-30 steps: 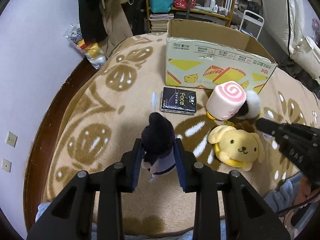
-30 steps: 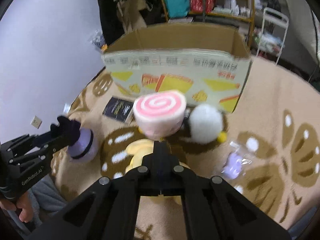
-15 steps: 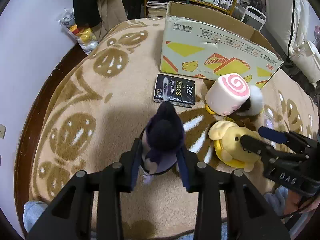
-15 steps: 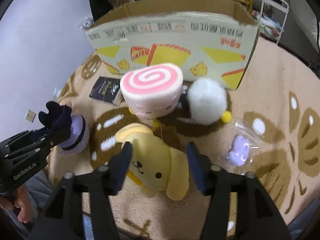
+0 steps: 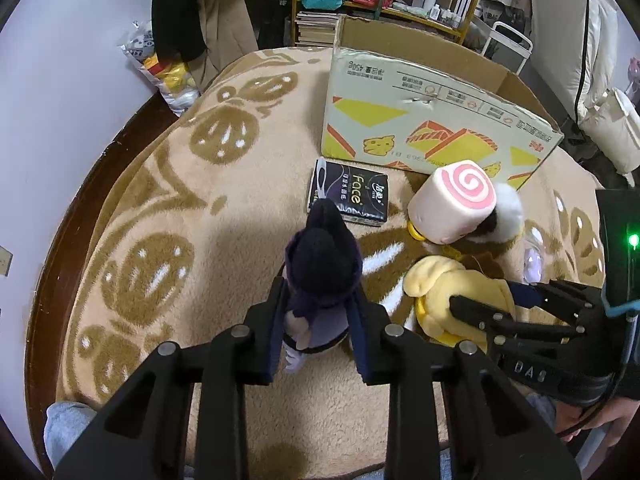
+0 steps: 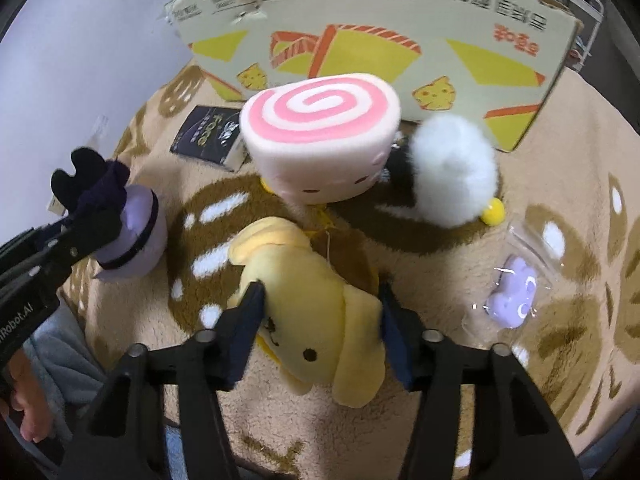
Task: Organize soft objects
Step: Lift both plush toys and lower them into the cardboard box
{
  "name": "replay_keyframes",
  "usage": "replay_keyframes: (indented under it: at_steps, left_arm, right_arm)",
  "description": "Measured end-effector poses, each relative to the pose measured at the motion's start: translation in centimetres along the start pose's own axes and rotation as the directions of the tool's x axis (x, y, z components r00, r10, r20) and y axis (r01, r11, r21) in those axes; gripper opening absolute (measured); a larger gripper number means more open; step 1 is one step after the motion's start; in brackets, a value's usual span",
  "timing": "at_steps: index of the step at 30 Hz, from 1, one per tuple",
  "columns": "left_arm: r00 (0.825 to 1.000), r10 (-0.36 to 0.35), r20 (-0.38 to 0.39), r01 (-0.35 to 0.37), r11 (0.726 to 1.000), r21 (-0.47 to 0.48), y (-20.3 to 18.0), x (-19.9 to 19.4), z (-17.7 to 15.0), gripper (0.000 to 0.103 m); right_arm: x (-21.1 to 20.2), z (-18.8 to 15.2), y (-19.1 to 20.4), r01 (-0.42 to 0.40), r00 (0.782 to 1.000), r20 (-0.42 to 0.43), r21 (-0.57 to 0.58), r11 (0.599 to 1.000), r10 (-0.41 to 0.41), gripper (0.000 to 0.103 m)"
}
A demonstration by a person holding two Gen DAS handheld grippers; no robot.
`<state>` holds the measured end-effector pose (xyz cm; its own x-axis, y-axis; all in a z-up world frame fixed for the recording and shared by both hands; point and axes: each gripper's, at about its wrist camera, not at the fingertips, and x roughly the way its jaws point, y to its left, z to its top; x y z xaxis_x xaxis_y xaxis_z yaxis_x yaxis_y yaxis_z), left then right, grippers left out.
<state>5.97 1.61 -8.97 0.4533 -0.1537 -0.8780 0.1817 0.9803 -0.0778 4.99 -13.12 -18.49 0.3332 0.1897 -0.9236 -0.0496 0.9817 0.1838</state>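
Observation:
My left gripper (image 5: 318, 292) is shut on a dark purple-and-lilac plush (image 5: 320, 264), held just above the beige blanket (image 5: 180, 208); the right wrist view shows that plush (image 6: 136, 236) at the left. My right gripper (image 6: 320, 300) points down over a yellow dog plush (image 6: 304, 280). Its jaws are closing, and both pads touch the plush's sides. Behind the yellow dog plush (image 5: 440, 284) lie a pink-swirl roll plush (image 6: 320, 140) and a white fluffy ball (image 6: 452, 172).
An open cardboard box (image 5: 420, 120) stands on the blanket behind the toys. A black tissue pack (image 5: 352, 196) lies before its left corner. A small lilac toy in clear wrap (image 6: 512, 296) lies to the right. Shelves and hanging clothes stand beyond the bed.
My right gripper went from shut to open, sank down over the yellow dog plush, and its pads now sit against the plush's sides. The left gripper kept hold of the purple plush.

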Motion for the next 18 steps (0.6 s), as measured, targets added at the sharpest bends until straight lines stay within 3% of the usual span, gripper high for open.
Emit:
replay_keyframes:
  at_steps: [5,8,12,18]
  left_arm:
    - [1.0,0.001,0.032,-0.002,1.0,0.014,-0.4,-1.1,-0.3,0.028]
    - [0.997,-0.018,0.081,0.016,1.0,0.022,-0.6,-2.3,-0.4,0.028]
    - [0.991,-0.035,0.13,0.031,0.999,0.03,-0.8,-3.4,-0.2,0.028]
    - [0.972,-0.043,0.23,0.035,0.999,0.035,-1.2,-5.0,0.2,0.028]
  right_arm:
    - [-0.9,-0.4,0.2,-0.009,1.0,0.028,0.003,1.0,0.009,0.042]
    - [-2.1,-0.5,0.3,-0.034,0.998,0.046,0.021,0.999,0.033,0.041]
    - [-5.2,-0.6,-0.6,-0.067,0.99,0.132,0.057,0.996,0.059,0.041]
    - [-9.8,-0.4,-1.9,-0.065,0.946,0.323,0.085,0.994,0.034,0.041]
